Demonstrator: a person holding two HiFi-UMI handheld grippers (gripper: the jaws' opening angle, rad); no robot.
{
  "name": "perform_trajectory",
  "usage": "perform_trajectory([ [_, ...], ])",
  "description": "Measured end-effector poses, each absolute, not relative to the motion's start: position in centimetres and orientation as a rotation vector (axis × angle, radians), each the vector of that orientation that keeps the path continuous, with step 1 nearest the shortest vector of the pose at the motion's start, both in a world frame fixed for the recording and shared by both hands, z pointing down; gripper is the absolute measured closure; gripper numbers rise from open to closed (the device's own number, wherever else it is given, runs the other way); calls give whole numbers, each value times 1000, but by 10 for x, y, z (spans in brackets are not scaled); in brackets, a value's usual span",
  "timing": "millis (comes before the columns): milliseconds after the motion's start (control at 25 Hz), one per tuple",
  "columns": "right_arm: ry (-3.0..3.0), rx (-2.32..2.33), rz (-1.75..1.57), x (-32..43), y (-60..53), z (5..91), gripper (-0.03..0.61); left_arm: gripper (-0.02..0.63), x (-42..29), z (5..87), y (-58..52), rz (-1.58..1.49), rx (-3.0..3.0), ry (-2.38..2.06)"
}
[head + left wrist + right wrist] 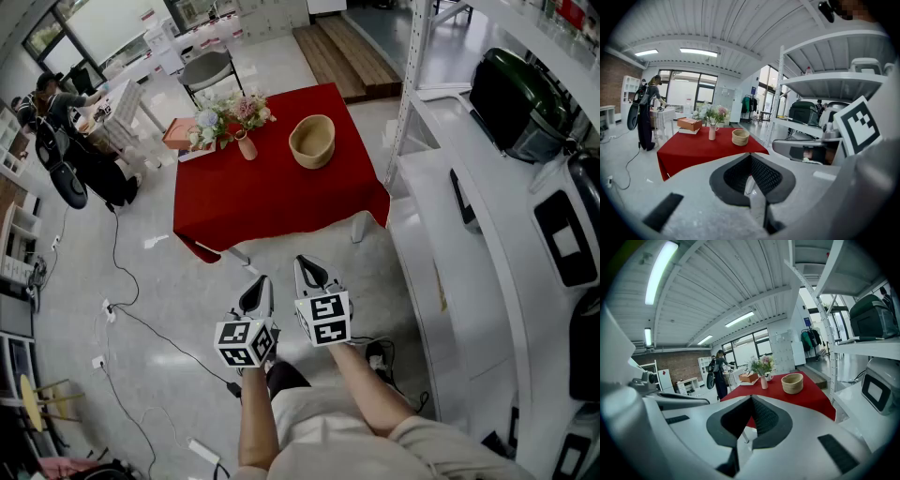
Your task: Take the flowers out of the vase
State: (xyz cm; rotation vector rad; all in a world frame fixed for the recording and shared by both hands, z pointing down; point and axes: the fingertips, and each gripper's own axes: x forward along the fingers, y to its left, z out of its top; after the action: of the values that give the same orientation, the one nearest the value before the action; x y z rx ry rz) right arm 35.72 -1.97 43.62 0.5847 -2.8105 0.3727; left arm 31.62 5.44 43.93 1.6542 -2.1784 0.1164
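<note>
A slim pink vase (pixel 247 146) stands upright on the red-clothed table (pixel 272 202), with pink and white flowers (pixel 228 114) in it. The vase (pixel 712 132) and flowers (pixel 711 114) show small and far off in the left gripper view, as do the vase (pixel 764 382) and flowers (pixel 762 365) in the right gripper view. My left gripper (pixel 260 283) and right gripper (pixel 306 264) hang side by side over the floor, well short of the table. Both are shut and hold nothing, the left gripper (pixel 750 157) and the right gripper (pixel 751 398) alike.
A woven basket (pixel 312 141) sits right of the vase, an orange box (pixel 177 133) on books to its left. White shelving (pixel 450 187) with appliances runs along the right. A person (pixel 56 103) works at far left, beyond a grey chair (pixel 208 70). Cables (pixel 122 309) trail on the floor.
</note>
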Motion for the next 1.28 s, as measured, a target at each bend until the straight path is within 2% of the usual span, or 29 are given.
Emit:
perform_trajectory([
  [360,-2685,929,359,232,81,486,571,604,183,464,146,140,1919,-2011],
  [560,-2650,1070,285,185,127,469,571,604,126,457,181,173,2012,-1907],
  [720,-2658,1138,184,169,139,447,572,604,97,445,187,131,2063,-1883],
  [1000,-2702,1207,219,157,130,433,571,604,68,430,162,32,2104,-1866],
  [1280,-2757,1228,231,117,63,434,571,604,43,433,107,96,2158,-1850],
])
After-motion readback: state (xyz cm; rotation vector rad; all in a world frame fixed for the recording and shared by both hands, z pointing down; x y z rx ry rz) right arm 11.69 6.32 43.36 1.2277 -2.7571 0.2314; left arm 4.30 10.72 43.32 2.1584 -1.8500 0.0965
